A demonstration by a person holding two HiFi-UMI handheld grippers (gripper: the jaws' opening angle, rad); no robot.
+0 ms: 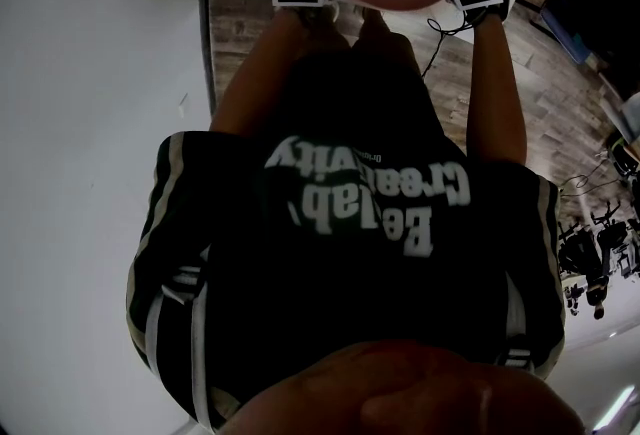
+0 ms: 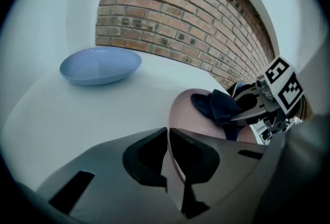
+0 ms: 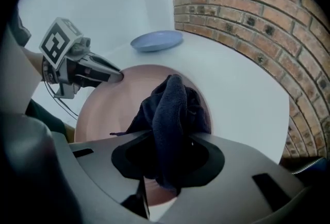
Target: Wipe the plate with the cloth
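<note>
Wipe in progress, I'd judge. Round pink plate (image 3: 111, 109) sits at near edge of white bench (image 3: 242, 99). Left gripper (image 2: 167, 133) is pinched on its rim, steadying it. Right gripper (image 3: 167, 138) clamps bunched dark navy cloth (image 3: 172, 104), which rests on plate's far side. Rest of surface probably left to cover; no dirt visible either way.

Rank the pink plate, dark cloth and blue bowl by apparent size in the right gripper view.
1. pink plate
2. dark cloth
3. blue bowl, though it sits farther back, so its true size is unsure.
</note>
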